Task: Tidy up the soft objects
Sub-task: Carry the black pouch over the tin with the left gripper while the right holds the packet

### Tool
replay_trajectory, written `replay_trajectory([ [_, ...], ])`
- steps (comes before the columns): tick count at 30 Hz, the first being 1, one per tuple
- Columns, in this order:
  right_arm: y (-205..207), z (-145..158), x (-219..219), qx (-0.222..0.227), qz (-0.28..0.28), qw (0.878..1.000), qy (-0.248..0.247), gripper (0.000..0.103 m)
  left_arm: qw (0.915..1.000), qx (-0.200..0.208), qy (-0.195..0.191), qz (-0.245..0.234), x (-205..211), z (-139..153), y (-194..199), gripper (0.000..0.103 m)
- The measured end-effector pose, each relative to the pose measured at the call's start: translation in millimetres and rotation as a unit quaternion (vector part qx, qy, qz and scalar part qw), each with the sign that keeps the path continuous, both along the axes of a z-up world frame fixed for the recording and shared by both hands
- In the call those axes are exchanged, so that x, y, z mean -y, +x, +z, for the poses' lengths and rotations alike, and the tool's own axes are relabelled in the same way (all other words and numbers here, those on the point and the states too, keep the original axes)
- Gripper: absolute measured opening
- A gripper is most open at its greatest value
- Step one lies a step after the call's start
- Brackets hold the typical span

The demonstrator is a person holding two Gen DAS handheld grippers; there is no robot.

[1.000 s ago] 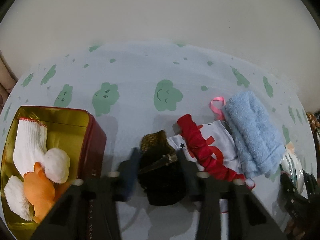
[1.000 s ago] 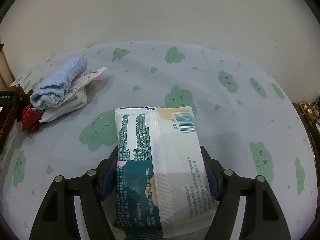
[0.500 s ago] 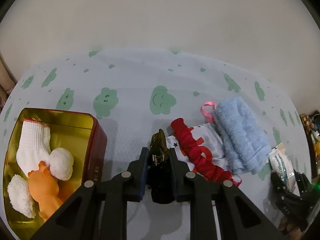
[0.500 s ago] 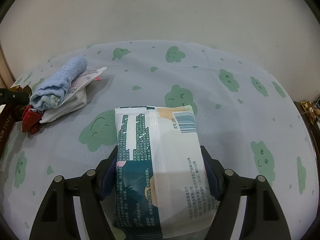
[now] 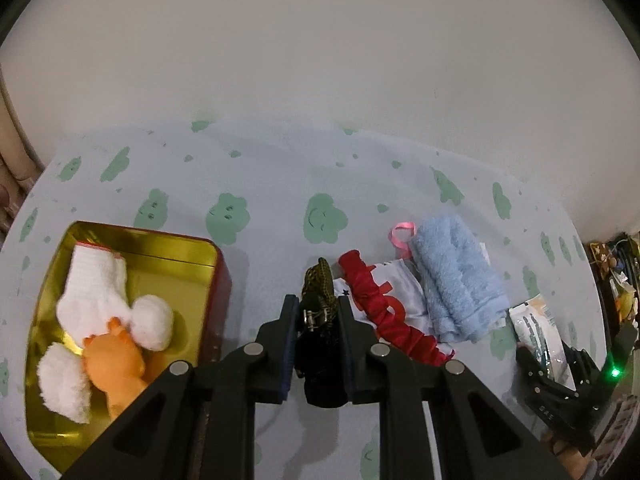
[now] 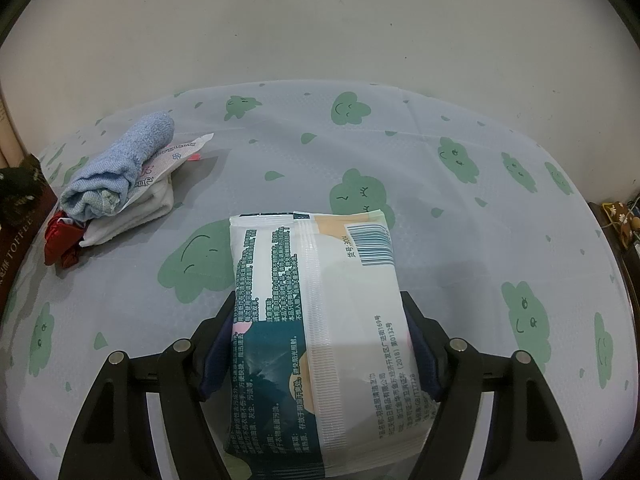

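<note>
Pouch – dark, clasp-topped, now pinched between the nearly shut jaws of the left gripper, which stood wide around it a second ago and now lift it off the worktop | tin just left, socks and toy inside: likely destination | right gripper unchanged, jaws clamped on wipes pack | towel and red scrunchie left beside.

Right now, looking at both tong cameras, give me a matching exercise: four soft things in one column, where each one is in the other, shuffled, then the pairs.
Things:
1. white sock
2. black pouch
3. wet-wipes pack
4. blue towel

Places:
A. held in the right tongs
B. lying on the white folded cloth
C. inside the gold tin
D. held in the left tongs

Pairs: 1-C, 2-D, 3-A, 4-B
</note>
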State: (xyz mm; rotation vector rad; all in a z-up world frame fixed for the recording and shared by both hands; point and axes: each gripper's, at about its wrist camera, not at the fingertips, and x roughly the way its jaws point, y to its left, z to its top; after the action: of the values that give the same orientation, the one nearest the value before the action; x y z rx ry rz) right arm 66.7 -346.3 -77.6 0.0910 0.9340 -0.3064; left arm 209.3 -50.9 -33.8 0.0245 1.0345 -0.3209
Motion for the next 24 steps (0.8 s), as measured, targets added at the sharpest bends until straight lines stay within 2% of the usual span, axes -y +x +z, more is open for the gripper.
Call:
replay_trajectory([
  [5, 0, 0, 0, 0.000, 0.000, 1.000, 0.000, 0.071, 0.9998, 0.012, -0.001, 0.013, -18, 19, -4, 0.019],
  [14, 0, 0, 0, 0.000, 0.000, 1.000, 0.001, 0.072, 0.9974, 0.046, 0.031, 0.046, -67, 49, -7, 0.019],
  [19, 0, 0, 1, 0.000, 0.000, 1.000, 0.001, 0.072, 0.9954, 0.049, 0.037, 0.074, -97, 52, -4, 0.019],
  [24, 0, 0, 1, 0.000, 0.000, 1.000, 0.001, 0.072, 0.9923, 0.043, 0.047, 0.106, -125, 41, 2, 0.019],
])
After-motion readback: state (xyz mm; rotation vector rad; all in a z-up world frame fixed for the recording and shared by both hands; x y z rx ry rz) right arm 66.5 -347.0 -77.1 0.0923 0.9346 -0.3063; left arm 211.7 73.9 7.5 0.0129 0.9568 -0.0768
